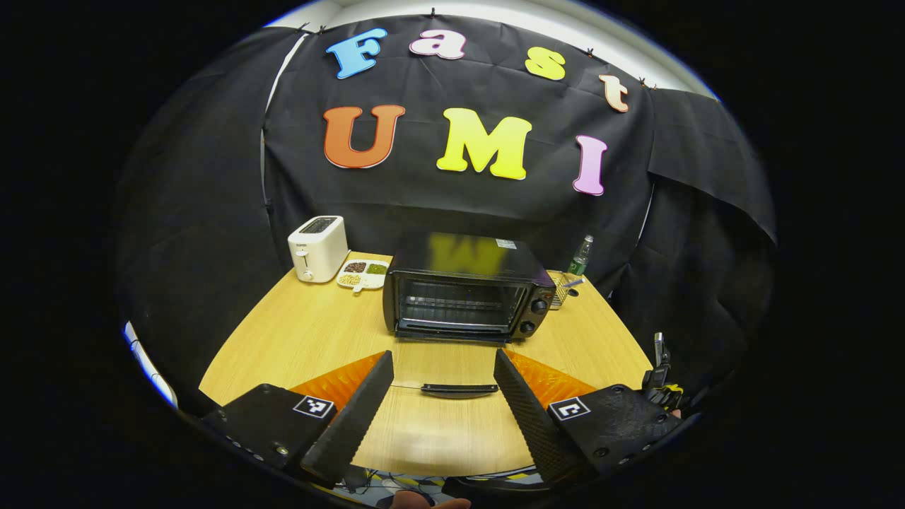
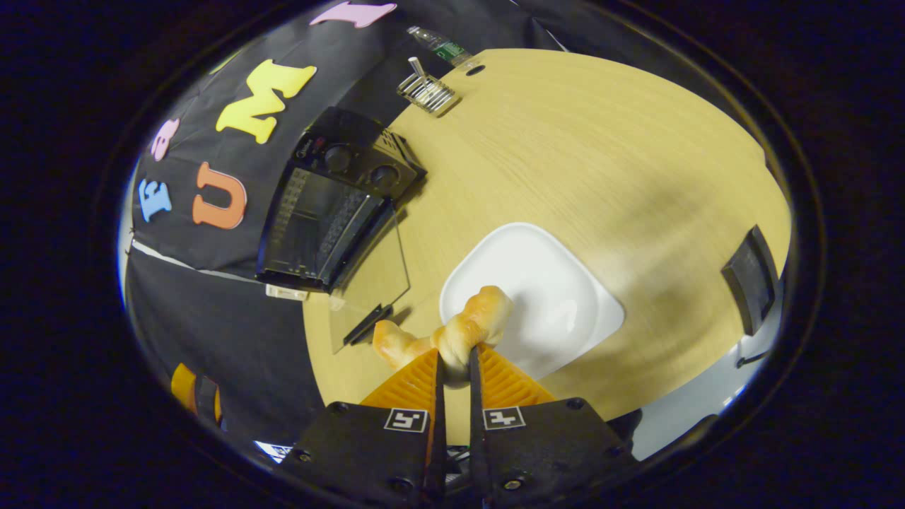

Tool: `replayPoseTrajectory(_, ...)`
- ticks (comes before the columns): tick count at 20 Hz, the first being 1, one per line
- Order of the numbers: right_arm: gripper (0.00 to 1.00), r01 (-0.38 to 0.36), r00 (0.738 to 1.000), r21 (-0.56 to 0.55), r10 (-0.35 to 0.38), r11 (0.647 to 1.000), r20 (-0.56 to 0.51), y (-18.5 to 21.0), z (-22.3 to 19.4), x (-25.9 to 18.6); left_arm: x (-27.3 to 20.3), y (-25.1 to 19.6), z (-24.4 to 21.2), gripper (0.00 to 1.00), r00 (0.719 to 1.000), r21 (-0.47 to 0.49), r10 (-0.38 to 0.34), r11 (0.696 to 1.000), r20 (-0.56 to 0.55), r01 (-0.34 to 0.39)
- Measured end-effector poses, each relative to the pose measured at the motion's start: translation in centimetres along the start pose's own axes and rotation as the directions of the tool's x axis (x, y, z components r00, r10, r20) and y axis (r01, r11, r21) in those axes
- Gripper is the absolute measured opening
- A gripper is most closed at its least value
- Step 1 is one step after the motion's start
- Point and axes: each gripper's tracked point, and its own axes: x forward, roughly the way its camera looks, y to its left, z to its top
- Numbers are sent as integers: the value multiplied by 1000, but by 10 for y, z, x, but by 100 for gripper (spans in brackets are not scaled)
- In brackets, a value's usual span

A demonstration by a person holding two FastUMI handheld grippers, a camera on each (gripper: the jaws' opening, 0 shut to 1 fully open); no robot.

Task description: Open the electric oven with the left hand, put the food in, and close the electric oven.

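Tabletop (image 1: pixel 297 339): light yellow wood grain, fine streaks running along it.
Electric oven (image 1: pixel 466 293): black casing, dark glass front, black knobs; its open glass door (image 2: pixel 371 283) is clear with a black handle (image 1: pixel 459 388).
Toaster (image 1: pixel 317 248) at 10 o'clock of the oven: white.
Divided dish (image 1: pixel 363 274) beside it: white, holding brown, green and tan fills.
Bottle (image 1: pixel 580 256) at 2 o'clock: clear with a green label.
Plate (image 2: pixel 558 304): plain white.
Bread (image 2: pixel 452 332): golden brown, paler at the twists.
Fingers (image 1: pixel 357 417): black, textured faces, orange ribbed backing, black-and-white square markers on the mounts.
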Motion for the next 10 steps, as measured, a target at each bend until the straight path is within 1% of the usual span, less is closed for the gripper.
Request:
replayPoseTrajectory(3,13,-75,997,0,75,997,21,49,0,15,-8,21,6,95,1000,-4,25,1000,5,-25)
replayPoseTrajectory(4,17,-107,994,8,106,994,31,68,4,22,-11,29,7,95,999,-9,37,999,5,-37)
replayPoseTrajectory(6,14,-160,986,12,159,987,47,103,12,39,-19,44,10,95,998,-20,58,998,6,-57)
replayPoseTrajectory(10,13,-207,975,-9,207,978,80,154,33,75,-35,71,12,95,994,-32,107,994,11,-106)
